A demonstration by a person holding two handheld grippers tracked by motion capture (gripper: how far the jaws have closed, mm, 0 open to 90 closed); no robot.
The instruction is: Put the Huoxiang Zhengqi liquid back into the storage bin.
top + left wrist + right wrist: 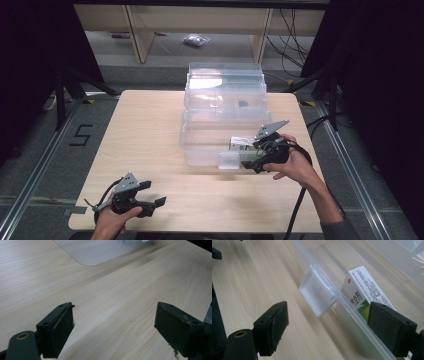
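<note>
A clear plastic storage box (200, 150) stands on the wooden table with its lid (225, 80) tipped up at the back. Inside, against the front wall, lies a white and green carton (239, 144) (362, 287). My right gripper (251, 160) (328, 327) is open astride that front wall (352, 317): one jaw is outside near the clear latch tab (229, 161) (318, 293), the other is inside next to the carton. My left gripper (155, 193) (115, 327) rests open above bare table near the front left edge, with nothing between its fingers.
A rounded corner of the clear box (95, 250) lies ahead of the left gripper. Black frame legs (62, 95) flank the table, wooden shelf legs (140, 35) stand behind, and cables (292, 40) trail on the floor.
</note>
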